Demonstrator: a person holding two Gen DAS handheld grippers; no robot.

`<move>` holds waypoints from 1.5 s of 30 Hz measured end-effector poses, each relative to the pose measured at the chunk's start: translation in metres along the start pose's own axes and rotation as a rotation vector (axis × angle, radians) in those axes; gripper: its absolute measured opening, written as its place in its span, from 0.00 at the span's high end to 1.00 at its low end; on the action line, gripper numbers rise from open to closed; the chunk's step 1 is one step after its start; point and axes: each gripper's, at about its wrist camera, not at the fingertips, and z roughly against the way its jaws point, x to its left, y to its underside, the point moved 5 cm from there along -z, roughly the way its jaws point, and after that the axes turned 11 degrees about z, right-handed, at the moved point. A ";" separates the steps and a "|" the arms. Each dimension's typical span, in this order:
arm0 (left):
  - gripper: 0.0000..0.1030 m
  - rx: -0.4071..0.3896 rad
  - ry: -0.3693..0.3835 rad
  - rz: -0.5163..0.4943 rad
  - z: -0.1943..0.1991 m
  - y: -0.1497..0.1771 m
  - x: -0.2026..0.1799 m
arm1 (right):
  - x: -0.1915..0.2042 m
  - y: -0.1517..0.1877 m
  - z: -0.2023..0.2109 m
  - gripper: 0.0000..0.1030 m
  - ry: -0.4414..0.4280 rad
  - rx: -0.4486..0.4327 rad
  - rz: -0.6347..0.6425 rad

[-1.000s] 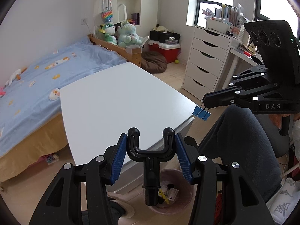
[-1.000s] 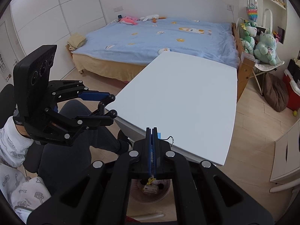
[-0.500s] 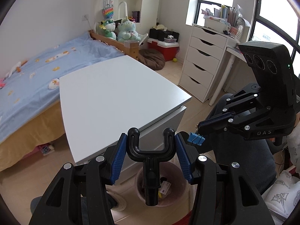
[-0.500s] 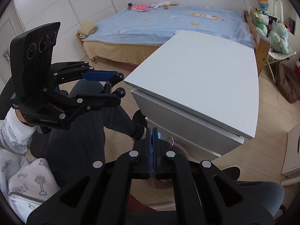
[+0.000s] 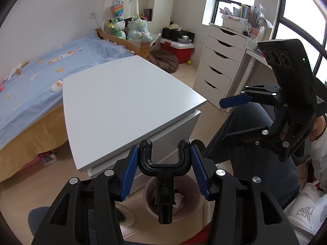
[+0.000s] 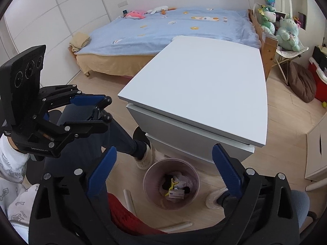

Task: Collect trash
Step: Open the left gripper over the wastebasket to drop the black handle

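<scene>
My left gripper [image 5: 164, 155] is shut on a black Y-shaped plastic piece [image 5: 163, 173], held over a pink waste bin [image 5: 147, 196] on the floor. From the right wrist view the same left gripper [image 6: 100, 110] hangs at the left with the Y-shaped piece [image 6: 106, 108] in it. My right gripper [image 6: 164, 151] is above the waste bin [image 6: 147, 173], its jaws opening wide with nothing between them. Trash [image 6: 175, 187] lies in the bin, a small blue bit among it. The right gripper [image 5: 222, 120] also shows at the right of the left wrist view.
A white table [image 6: 204, 81] stands just behind the bin, its front edge overhanging it. A person's dark trouser leg [image 6: 120, 140] and slippered foot [image 6: 144, 160] are left of the bin. A bed [image 6: 173, 30], a white drawer unit [image 5: 220, 65] and a chair base [image 6: 214, 201] surround.
My right gripper was shut on a blue binder clip; its jaws now stand wide apart and the clip is gone from them. Both grippers sank toward the bin.
</scene>
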 end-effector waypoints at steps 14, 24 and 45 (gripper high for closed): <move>0.51 0.022 0.032 -0.020 -0.005 0.008 -0.019 | -0.020 0.010 0.023 0.05 0.091 -0.050 -0.091; 0.50 0.042 0.057 -0.030 -0.009 0.006 -0.028 | -0.032 0.009 0.030 0.05 0.102 -0.072 -0.128; 0.07 -0.034 -0.033 0.091 -0.004 -0.003 -0.001 | -0.030 0.008 0.033 0.03 0.141 -0.093 -0.128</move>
